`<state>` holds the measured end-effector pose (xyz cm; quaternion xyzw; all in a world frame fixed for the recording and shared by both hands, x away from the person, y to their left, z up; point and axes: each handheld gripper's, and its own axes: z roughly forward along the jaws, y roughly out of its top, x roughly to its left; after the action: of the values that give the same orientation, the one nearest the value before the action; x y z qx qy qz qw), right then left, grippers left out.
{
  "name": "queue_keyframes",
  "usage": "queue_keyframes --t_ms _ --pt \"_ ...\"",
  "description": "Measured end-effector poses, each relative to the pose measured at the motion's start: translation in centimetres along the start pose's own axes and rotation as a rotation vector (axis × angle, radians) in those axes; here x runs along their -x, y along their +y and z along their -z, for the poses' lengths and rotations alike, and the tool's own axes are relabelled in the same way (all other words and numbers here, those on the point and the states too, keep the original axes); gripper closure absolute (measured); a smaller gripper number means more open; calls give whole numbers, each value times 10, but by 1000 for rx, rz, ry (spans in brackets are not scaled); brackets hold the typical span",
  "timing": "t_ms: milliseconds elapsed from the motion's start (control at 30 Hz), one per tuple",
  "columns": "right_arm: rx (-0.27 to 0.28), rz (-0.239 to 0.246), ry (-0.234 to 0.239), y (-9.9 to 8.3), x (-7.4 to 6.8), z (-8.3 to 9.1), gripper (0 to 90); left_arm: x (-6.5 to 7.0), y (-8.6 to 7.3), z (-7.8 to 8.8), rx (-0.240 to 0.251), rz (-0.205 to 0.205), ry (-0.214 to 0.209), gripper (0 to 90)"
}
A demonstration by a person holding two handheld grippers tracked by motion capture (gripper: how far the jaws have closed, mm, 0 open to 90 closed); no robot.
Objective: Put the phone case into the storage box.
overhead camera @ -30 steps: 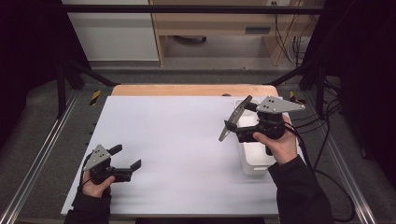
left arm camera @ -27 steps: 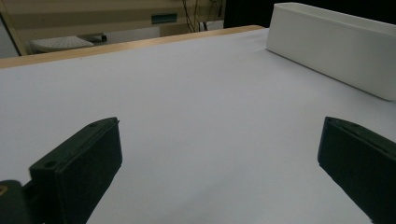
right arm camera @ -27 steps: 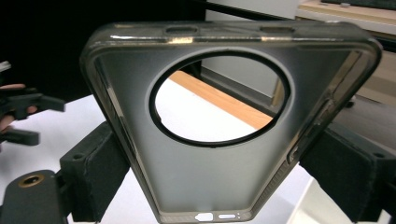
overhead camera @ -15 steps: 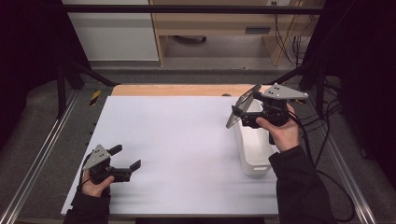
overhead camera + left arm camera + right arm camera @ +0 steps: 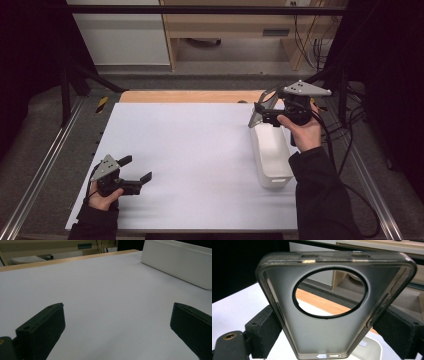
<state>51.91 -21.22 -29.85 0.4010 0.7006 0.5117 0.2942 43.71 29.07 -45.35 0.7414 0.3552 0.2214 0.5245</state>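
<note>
The white table [image 5: 190,150] lies open between the two hands. The one obstacle is the white bin [image 5: 271,155] at its right edge, below the right gripper [image 5: 260,112].

A white tabletop [image 5: 190,150] with a wooden far edge is being flanked by metal rails [image 5: 35,185]. Grey floor [image 5: 225,80] is being shown beyond, where a white cabinet [image 5: 120,35] and wooden shelving [image 5: 235,25] are being lit at upper centre.
</note>
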Motion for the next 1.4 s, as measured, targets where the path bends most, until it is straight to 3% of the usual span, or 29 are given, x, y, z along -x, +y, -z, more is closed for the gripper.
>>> queue_keyframes --t_ms 700,1400 --pt "-55 -64 -156 -4 25 -30 116 -1 -1 -3 -15 -6 -11 0" --pt "-117 -129 -240 -22 45 -60 115 -1 -3 -6 -25 -10 -17 0"
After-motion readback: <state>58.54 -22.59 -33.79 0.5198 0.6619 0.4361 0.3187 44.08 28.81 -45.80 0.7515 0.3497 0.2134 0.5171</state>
